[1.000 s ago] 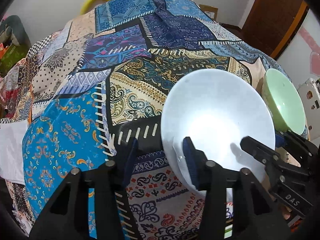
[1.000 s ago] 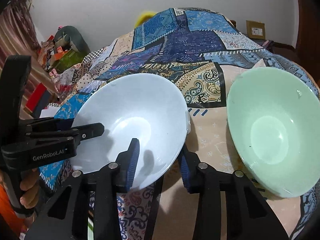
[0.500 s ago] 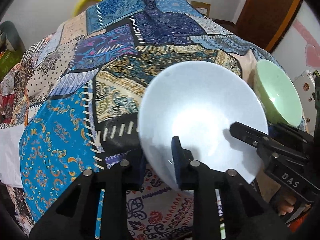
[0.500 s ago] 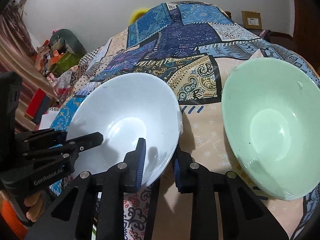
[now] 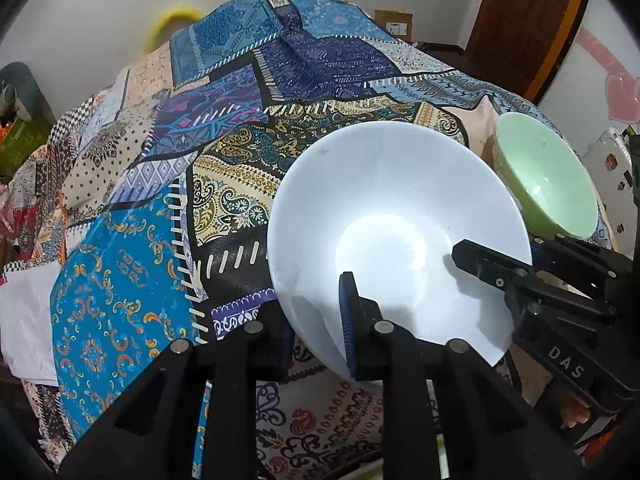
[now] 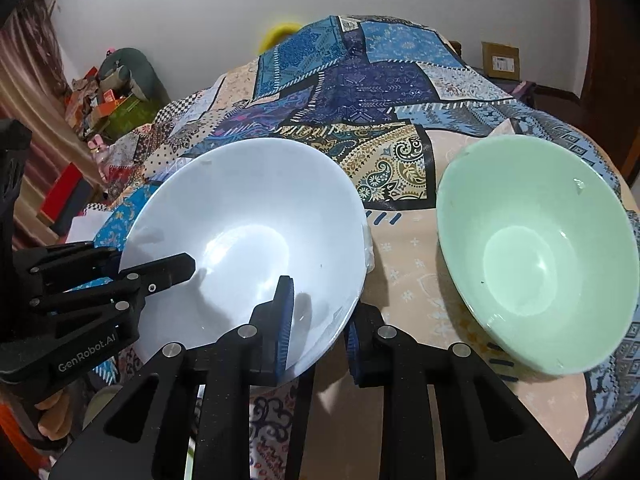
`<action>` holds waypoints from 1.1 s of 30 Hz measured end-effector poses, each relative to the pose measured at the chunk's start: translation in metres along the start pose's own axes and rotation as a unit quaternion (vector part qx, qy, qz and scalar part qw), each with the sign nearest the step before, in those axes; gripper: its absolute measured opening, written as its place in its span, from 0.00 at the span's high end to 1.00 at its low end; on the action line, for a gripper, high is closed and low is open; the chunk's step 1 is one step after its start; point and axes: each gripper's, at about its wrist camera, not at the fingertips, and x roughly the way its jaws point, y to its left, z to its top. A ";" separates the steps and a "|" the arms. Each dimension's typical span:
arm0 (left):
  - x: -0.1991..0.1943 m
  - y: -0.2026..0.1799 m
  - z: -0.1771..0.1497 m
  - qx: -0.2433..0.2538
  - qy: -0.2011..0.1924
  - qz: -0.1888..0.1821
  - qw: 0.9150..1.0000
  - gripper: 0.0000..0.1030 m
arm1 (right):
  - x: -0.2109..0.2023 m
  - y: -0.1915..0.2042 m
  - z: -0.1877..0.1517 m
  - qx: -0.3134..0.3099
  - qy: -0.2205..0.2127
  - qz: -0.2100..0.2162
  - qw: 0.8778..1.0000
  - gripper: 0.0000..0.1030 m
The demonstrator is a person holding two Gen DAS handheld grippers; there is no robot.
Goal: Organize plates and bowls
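My left gripper [image 5: 318,320] is clamped on the near-left rim of the wide, shallow white ceramic bowl [image 5: 392,220]: one blue-padded finger [image 5: 347,316] lies inside the bowl, the other sits under the rim outside it. My right gripper [image 6: 318,320] pinches the same bowl on its near-right rim, one pad [image 6: 285,320] inside and its partner against the outer wall. Both pairs of fingers are nearly closed, with only the bowl's thin wall between them.

In the left wrist view the bowl fills the centre and lower right, tilted toward the camera, and the right gripper reaches in from the right edge. In the right wrist view it fills the centre-left, with the left gripper entering from the left edge.

Beside it, to the right, the pale green ceramic bowl [image 6: 532,252] sits on the bed, apart from the white one. The patchwork bedspread [image 5: 132,264] in blue, cream and black paisley covers the bed beneath both. A brown wooden door [image 5: 524,28] stands at upper right of the left wrist view.
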 end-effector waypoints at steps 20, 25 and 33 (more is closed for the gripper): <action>-0.095 -0.012 -0.031 -0.009 -0.055 0.007 0.998 0.81 | -0.080 0.036 -0.009 -0.023 -0.052 0.022 0.998 0.79; -0.130 -0.010 -0.047 -0.017 -0.072 0.010 0.997 0.81 | -0.099 0.051 -0.014 -0.035 -0.066 0.029 0.997 0.79; -0.180 0.000 -0.078 -0.035 -0.095 0.019 0.995 0.81 | -0.122 0.083 -0.024 -0.062 -0.083 0.044 0.994 0.79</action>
